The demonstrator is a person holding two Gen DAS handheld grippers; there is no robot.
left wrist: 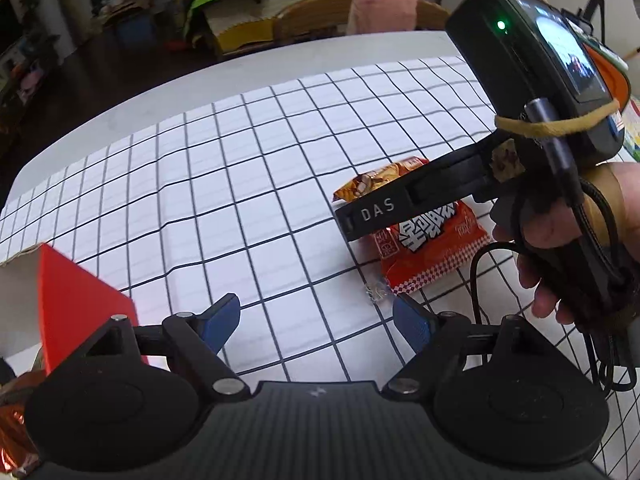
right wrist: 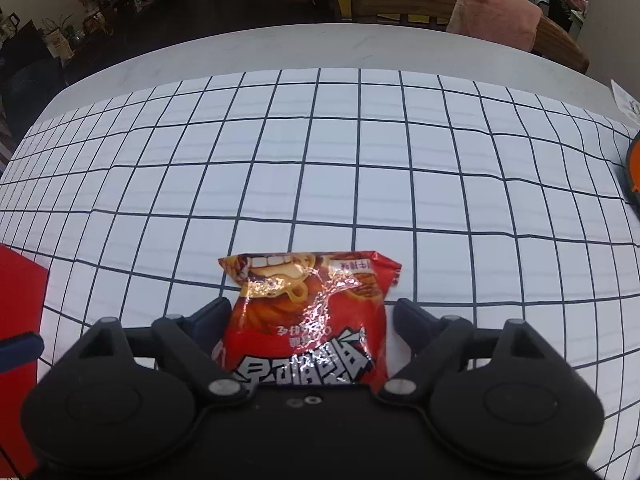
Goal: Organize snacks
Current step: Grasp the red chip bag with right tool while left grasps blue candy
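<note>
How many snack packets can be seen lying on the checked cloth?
1. The red snack packet lies flat on the checked cloth, between the fingers of the right claw. Something foil-wrapped shows at the left wrist view's lower-left edge; more may be hidden there.

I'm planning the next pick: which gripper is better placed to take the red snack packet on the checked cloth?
Right. The right gripper already has the red snack packet between its open fingers. The left gripper is open over bare checked cloth, with the packet off to one side.
</note>
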